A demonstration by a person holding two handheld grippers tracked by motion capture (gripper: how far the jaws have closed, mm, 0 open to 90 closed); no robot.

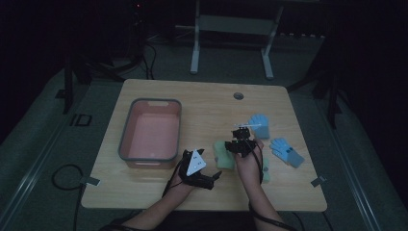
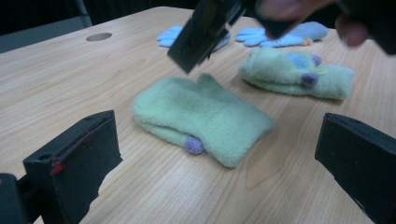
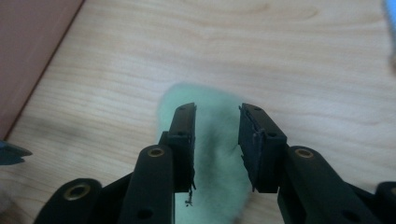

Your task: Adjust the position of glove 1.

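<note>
The right hand-held gripper [image 3: 217,140] hangs over the soft green fleece mitten [image 2: 203,116] lying flat on the pale wooden counter [image 1: 202,103], jaws partly apart and gripping nothing. The left hand-held gripper [image 2: 219,163] rests nearby, jaws wide and empty, facing that mitten.

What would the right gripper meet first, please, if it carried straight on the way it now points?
Most likely the green mitten: the right gripper points down at it, jaws parted above it, apparently not yet touching.
</note>
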